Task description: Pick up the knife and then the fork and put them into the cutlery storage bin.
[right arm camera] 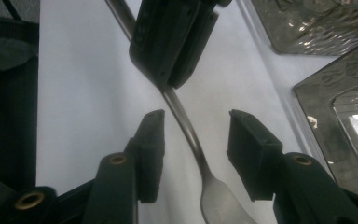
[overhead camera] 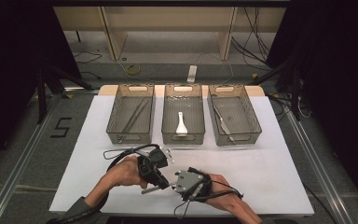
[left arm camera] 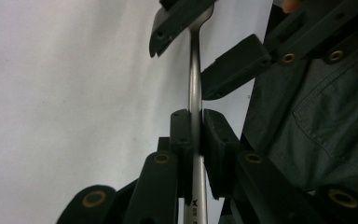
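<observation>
A: Holding the fork (left arm camera: pixel 195 84) by its handle, the left gripper (left arm camera: pixel 195 135) has its jaws squeezed tight on the metal. See it over the white table (overhead camera: pixel 261 168), near the front edge?

B: Yes! And the right gripper (right arm camera: pixel 196 140)?

A: Its jaws sit on both sides of the fork's neck, just above the prongs, but the pads are not touching it yet. There is a gap on each side.

B: So what should it do?

A: I think this is a hand-over. The right one should line up so the neck sits in the middle, then close gently until both pads press. Only after that should the left one let go.

B: Or the fork could slip?

A: Right. Then it can go to one of the three baskets (overhead camera: pixel 130 133) at the back.
</observation>
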